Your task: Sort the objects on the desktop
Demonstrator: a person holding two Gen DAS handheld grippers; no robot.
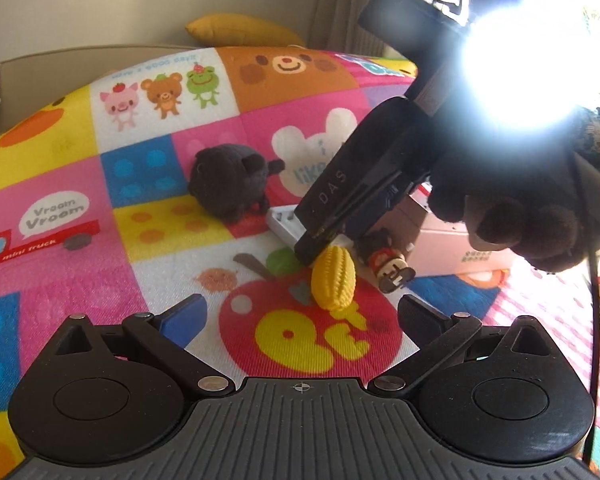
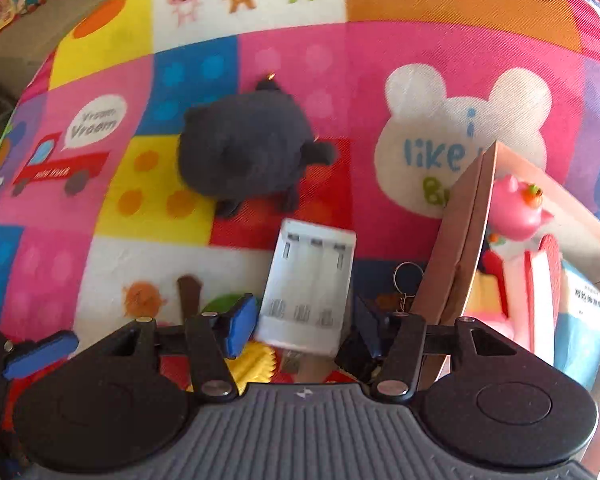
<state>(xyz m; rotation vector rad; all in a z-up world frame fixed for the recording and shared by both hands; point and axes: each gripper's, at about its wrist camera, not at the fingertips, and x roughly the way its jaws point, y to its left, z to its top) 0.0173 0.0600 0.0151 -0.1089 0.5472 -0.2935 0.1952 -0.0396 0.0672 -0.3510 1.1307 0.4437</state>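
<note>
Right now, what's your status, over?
Left gripper open, hovering. Right gripper open around white battery charger, not clamped. Yellow corn toy beneath; black plush beyond.

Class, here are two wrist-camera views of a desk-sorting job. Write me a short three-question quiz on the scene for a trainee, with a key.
1. True or false: the left gripper is holding the yellow ribbed toy.
2. Which thing lies between the fingers of the right gripper? A. dark plush toy B. white battery charger C. keyring
3. Fill in the missing word: the pink toy sits inside the cardboard ____.

Key
1. False. Its fingers are spread and the toy lies on the mat ahead of them.
2. B
3. box; the cardboard box stands at the right of the right wrist view.
</note>
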